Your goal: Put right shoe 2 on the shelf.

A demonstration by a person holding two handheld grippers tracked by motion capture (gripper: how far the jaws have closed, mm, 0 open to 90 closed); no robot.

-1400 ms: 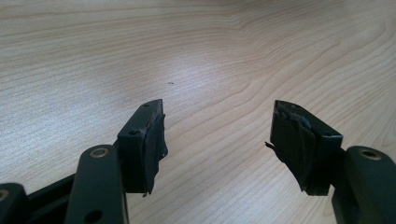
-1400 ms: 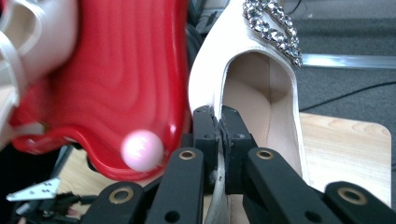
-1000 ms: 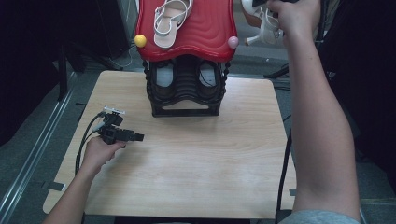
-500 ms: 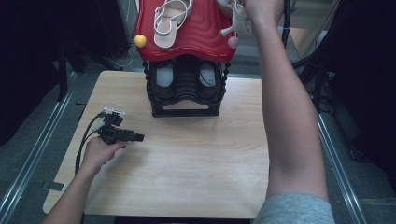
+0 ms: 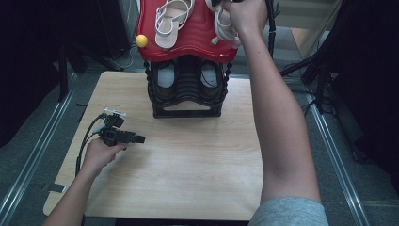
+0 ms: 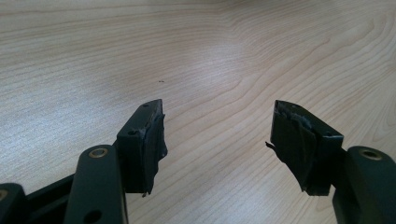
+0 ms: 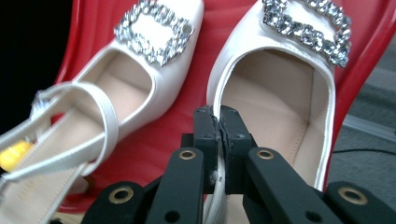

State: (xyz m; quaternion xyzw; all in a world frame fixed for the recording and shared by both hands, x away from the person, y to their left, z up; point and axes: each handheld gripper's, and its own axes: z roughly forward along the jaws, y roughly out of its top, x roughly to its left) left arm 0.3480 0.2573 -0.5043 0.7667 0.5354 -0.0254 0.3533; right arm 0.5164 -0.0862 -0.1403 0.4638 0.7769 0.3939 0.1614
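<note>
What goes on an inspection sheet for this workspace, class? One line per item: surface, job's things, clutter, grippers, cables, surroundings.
Surface: wooden table, bare in front.
Job's things: two white buckled shoes, left shoe, right shoe, on a red tray atop a black rack.
Clutter: nothing seen.
Grippers: left gripper open over the table; right gripper shut on the right shoe's edge.
Cables: one trails from the left gripper.
Surroundings: grey floor, metal rails.

One camera looks down from high above the table. Another sits low and close over that same wood. The third looks closely at the shoes on the red shelf, also seen from above.
</note>
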